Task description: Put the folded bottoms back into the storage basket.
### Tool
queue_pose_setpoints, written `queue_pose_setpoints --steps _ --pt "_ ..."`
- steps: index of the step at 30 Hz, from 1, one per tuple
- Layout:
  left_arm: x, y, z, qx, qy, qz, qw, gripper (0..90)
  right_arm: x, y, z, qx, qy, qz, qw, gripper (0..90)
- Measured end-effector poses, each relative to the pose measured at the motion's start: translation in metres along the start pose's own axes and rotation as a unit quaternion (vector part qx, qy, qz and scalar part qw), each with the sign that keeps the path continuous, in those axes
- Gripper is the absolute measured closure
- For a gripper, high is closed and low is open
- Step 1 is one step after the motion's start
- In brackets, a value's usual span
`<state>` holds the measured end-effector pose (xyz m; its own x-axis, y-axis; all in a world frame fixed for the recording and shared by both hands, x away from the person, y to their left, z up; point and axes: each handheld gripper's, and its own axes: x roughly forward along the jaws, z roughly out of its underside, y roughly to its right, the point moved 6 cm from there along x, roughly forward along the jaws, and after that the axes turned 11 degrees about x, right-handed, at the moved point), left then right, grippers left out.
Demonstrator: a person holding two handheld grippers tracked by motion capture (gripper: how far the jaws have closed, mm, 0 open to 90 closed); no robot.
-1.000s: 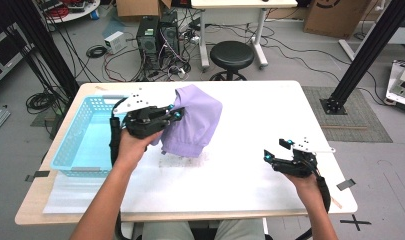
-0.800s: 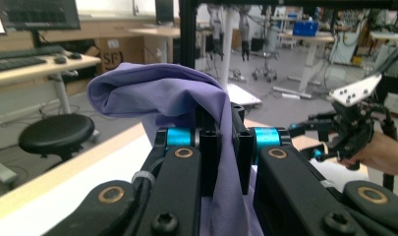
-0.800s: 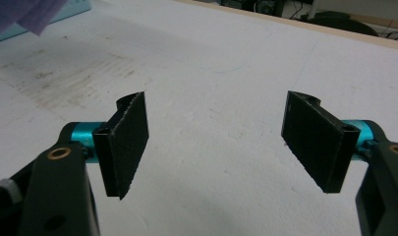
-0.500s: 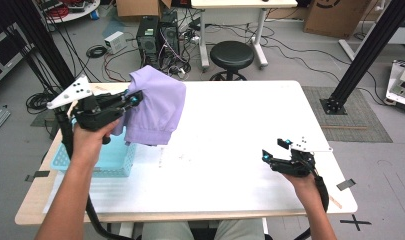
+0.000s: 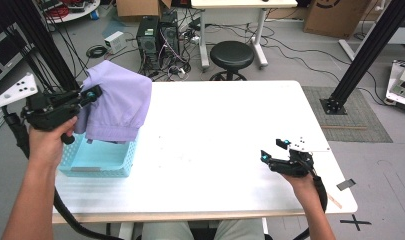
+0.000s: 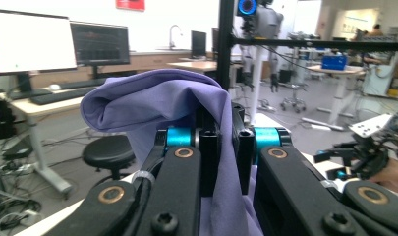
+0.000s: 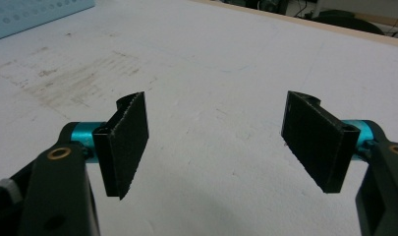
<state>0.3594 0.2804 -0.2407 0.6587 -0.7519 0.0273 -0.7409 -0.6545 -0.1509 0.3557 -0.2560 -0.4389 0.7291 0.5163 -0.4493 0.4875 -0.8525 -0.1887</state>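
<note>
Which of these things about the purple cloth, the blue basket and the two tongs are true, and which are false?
1. The left tongs are pinching the purple cloth. True.
2. The purple cloth lies flat on the table. False: it hangs in the air above the blue basket.
3. The right tongs are open with nothing between them. True.
4. The blue basket sits by the right tongs. False: it sits at the table's left side, under the cloth.

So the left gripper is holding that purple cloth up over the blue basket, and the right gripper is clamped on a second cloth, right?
Not quite. The right gripper holds nothing: the right gripper view shows its jaws open over bare table. The left gripper does hold the purple cloth above the blue basket.
</note>
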Motion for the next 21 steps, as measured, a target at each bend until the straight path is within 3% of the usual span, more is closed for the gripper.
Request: queue_pose_setpoints --steps 4,5,6,7,8,9,10,12,15,18,21 --pt "-0.015 -0.022 0.021 -0.029 -0.011 -0.036 0.9988 85.9 0.000 -0.001 0.000 0.000 -0.001 0.000 1.0000 26.4" --pt "-0.019 -0.036 0.039 -0.047 -0.035 -0.083 0.9948 84.9 0.000 -0.001 0.001 -0.001 -0.003 0.000 1.0000 26.4" --pt "-0.022 -0.045 0.052 -0.056 -0.062 -0.130 0.9880 74.8 0.001 -0.001 0.001 0.001 -0.004 0.000 1.0000 26.4" --pt "-0.028 -0.057 0.069 -0.066 -0.100 -0.188 0.9748 55.2 0.001 -0.001 0.001 0.000 -0.003 -0.001 1.0000 26.4" --pt "-0.035 -0.065 0.083 -0.073 -0.127 -0.232 0.9615 44.0 0.001 -0.002 0.001 -0.001 -0.004 -0.001 1.0000 26.4" --pt "-0.041 -0.068 0.092 -0.079 -0.128 -0.254 0.9554 44.8 0.001 -0.002 0.001 -0.001 -0.003 -0.003 1.0000 26.4" --pt "-0.045 -0.069 0.098 -0.080 -0.126 -0.267 0.9522 44.8 0.000 -0.002 0.001 -0.002 -0.003 -0.002 1.0000 26.4" --pt "-0.048 -0.068 0.104 -0.082 -0.126 -0.270 0.9509 43.7 0.000 -0.002 0.000 -0.002 -0.002 -0.003 1.0000 26.4" --pt "-0.046 -0.064 0.105 -0.067 -0.127 -0.269 0.9524 42.6 0.001 -0.002 0.000 -0.001 -0.003 -0.001 1.0000 26.4" --pt "-0.041 -0.059 0.101 -0.063 -0.121 -0.256 0.9569 39.2 0.003 -0.003 0.001 -0.005 -0.006 -0.003 1.0000 26.4" --pt "-0.032 -0.049 0.097 -0.060 -0.106 -0.239 0.9634 32.8 0.003 -0.004 0.001 -0.005 -0.007 -0.003 1.0000 26.4"
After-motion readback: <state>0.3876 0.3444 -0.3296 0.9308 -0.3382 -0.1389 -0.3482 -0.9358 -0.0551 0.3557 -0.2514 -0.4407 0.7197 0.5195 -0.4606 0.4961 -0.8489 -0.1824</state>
